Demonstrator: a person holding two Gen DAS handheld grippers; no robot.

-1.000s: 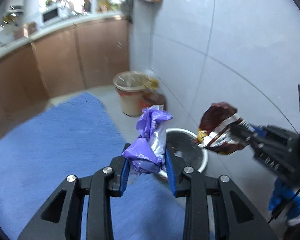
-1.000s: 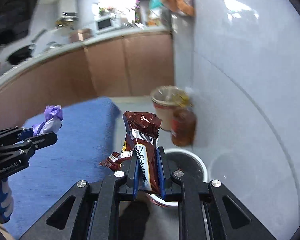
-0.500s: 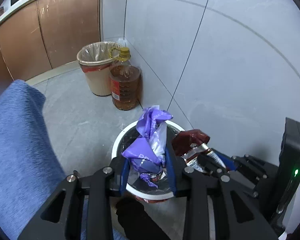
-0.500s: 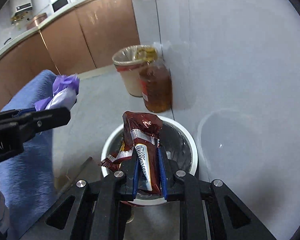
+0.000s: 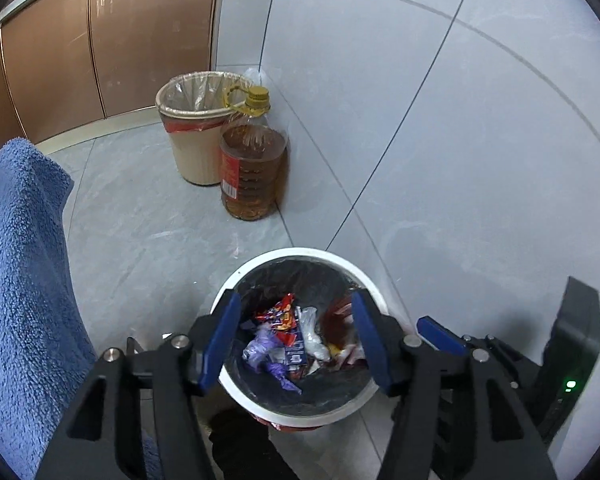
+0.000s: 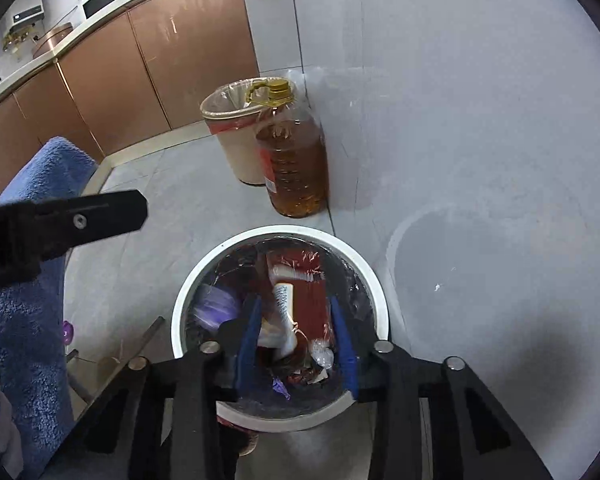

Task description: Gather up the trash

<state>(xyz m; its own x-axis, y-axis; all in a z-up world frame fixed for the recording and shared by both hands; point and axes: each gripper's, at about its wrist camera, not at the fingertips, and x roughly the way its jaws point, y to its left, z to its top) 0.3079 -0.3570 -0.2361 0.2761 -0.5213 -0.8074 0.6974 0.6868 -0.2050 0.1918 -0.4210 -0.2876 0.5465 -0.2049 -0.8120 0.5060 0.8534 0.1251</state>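
A round bin with a white rim [image 5: 300, 252] and a dark liner stands on the floor by the tiled wall, directly under both grippers. My left gripper [image 5: 296, 336] is over it, jaws opening and empty. The purple wrapper [image 5: 262, 354] lies loose inside on other litter. My right gripper [image 6: 296, 342] hangs over the same bin rim [image 6: 280, 233], jaws opening. The brown wrapper [image 6: 302, 300] is blurred and dropping between them, with the pads off it. The purple wrapper [image 6: 214, 304] shows at the bin's left side. The right gripper [image 5: 438, 332] sits just right of the left one.
A beige bin with a clear liner [image 5: 192, 132] and a large oil bottle [image 5: 254, 168] stand against the wall beyond. A fluffy blue cloth [image 5: 20, 280] hangs along the left. Copper-coloured cabinets [image 5: 100, 40] run across the back. Grey floor tiles lie between.
Both grippers came down over the white-rimmed bin and opened. The purple wrapper left the left jaws and the brown wrapper left the right jaws; both dropped into the bin.
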